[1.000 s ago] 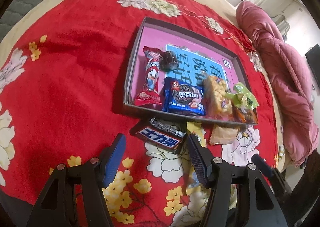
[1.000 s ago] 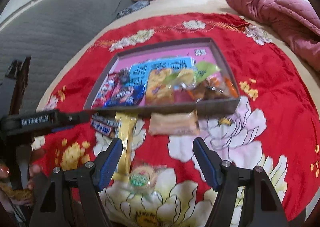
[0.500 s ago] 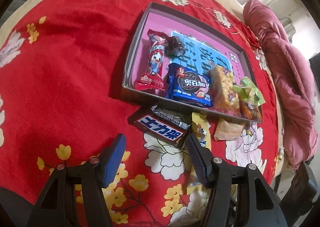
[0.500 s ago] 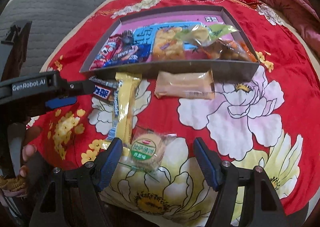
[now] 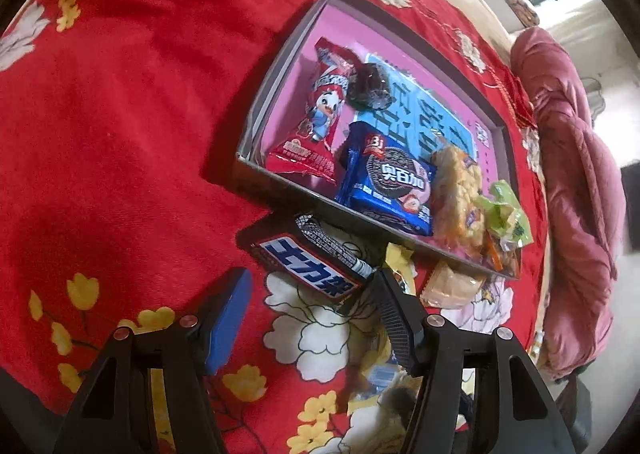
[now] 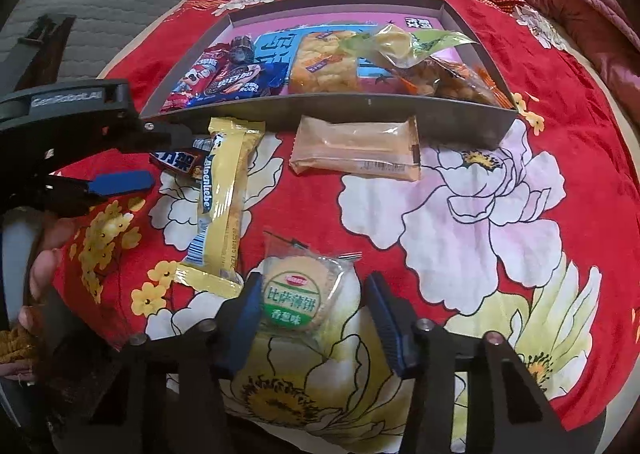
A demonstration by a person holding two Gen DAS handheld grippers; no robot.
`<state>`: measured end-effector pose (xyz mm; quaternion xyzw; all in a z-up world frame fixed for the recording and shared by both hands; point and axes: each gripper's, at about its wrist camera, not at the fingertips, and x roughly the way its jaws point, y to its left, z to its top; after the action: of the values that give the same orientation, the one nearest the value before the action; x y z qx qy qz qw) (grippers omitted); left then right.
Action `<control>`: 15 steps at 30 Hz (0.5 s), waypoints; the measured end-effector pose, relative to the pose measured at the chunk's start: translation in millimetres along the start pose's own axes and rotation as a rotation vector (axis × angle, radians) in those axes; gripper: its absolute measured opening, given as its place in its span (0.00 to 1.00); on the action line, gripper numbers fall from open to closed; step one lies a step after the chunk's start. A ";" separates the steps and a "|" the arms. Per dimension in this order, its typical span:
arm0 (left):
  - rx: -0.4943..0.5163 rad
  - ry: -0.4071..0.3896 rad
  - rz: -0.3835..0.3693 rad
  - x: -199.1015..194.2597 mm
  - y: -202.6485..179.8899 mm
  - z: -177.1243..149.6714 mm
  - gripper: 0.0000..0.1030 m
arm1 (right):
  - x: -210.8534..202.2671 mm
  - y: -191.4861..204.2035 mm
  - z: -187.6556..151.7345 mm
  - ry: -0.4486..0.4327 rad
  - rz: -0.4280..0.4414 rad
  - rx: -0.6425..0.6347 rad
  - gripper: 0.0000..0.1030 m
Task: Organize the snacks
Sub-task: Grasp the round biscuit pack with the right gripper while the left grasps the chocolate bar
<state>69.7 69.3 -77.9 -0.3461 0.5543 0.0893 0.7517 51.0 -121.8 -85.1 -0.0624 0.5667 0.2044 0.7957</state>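
Snacks counted — in the tray and outside it

One tray [image 6: 360, 110] held six packets; four more lay on the red cloth [image 6: 560, 182] — one chocolate bar [image 5: 308, 266], one yellow candy stick [image 6: 224, 194], one tan wafer packet [image 6: 356, 150], one round biscuit [image 6: 298, 296]. Two grippers were there.

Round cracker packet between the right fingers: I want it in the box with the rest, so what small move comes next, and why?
Probably close the right gripper the rest of the way on the round cracker packet. Its jaws have just been closing and the packet sits between them, against one pad, with a gap at the other. Only then lift toward the box.
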 end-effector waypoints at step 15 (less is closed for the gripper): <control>-0.061 -0.039 0.010 15.4 1.5 9.3 0.63 | 9.4 5.7 7.4 -0.004 0.028 -0.020 0.36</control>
<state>81.8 72.4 -90.9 -0.3643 0.5382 0.1164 0.7510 57.8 -111.8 -90.5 -0.0623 0.5640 0.2212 0.7932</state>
